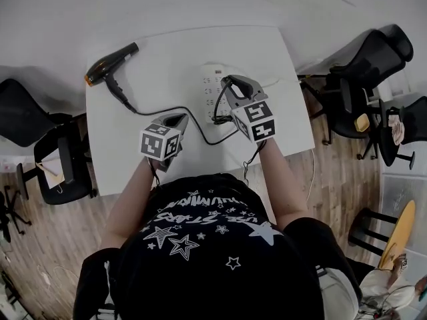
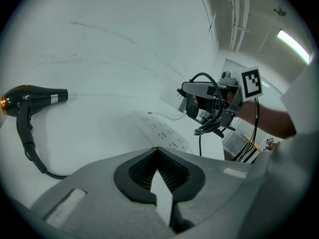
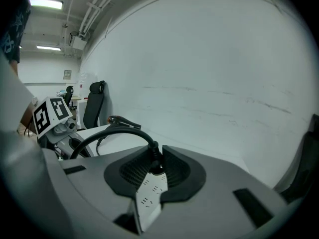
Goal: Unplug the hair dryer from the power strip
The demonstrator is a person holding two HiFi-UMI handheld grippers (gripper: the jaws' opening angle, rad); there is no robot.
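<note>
The black hair dryer [image 1: 110,64] with an orange nozzle lies at the table's far left, also in the left gripper view [image 2: 30,97]. Its black cord [image 1: 167,110] runs across the white table [image 1: 287,112] to the plug [image 3: 154,159]. My right gripper [image 3: 155,156] is shut on that plug, the cord arching up from its jaws. The plug [image 2: 212,129] hangs in the air above the white power strip [image 2: 159,130], apart from it. In the head view the right gripper [image 1: 228,83] sits over the strip [image 1: 211,85]. My left gripper [image 1: 179,120] hovers near the cord, shut and empty.
Black office chairs stand left [image 1: 47,159] and right [image 1: 373,59] of the table on a wooden floor. The strip's white lead [image 1: 270,83] trails toward the table's right edge. A white wall lies beyond the far edge. Another chair [image 3: 94,103] shows in the right gripper view.
</note>
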